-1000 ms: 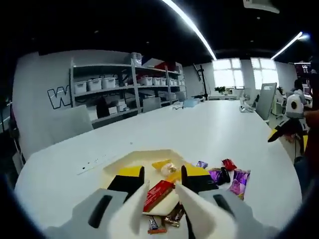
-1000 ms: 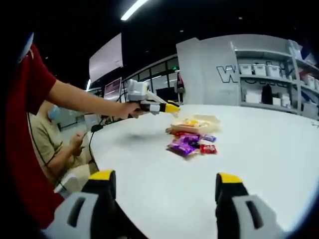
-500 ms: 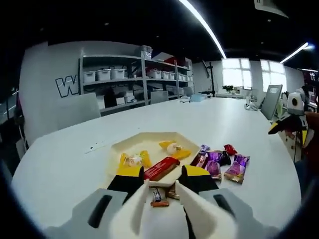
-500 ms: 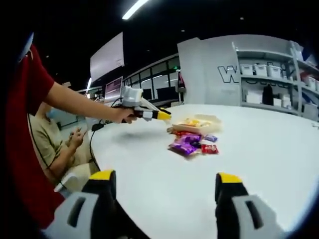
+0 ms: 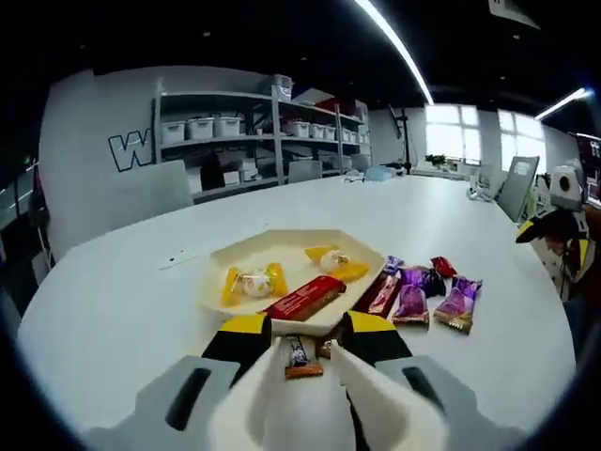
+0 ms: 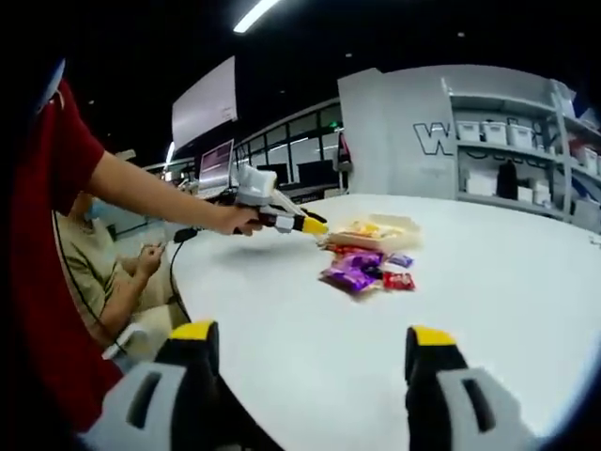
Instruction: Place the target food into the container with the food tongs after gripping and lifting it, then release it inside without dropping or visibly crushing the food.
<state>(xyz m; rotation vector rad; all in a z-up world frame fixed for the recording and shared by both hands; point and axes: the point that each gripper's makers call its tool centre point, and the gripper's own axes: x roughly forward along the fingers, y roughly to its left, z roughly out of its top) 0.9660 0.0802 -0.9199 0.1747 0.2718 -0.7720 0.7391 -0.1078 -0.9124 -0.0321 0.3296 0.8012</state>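
The left gripper [image 5: 302,346] is hovering with jaws spread over a brown candy [image 5: 299,358] lying on the tabletop [image 5: 113,310] at the tray's [image 5: 282,249] 6 o'clock edge; closing gently, centred, should avoid crushing. The right gripper [image 6: 315,362] is idling, jaws spread.

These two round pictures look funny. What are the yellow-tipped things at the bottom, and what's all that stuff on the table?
A person holds a grabbing tool in each hand, and each tool carries a small camera. The yellow-tipped prongs are each tool's two jaws. The left gripper view looks along the left hand-held gripper, open just above a small brown candy. Beyond it a cream tray holds a red candy bar and yellow sweets, with purple candies beside it on the white table. The right gripper view looks across from the right hand-held gripper, open and holding nothing.
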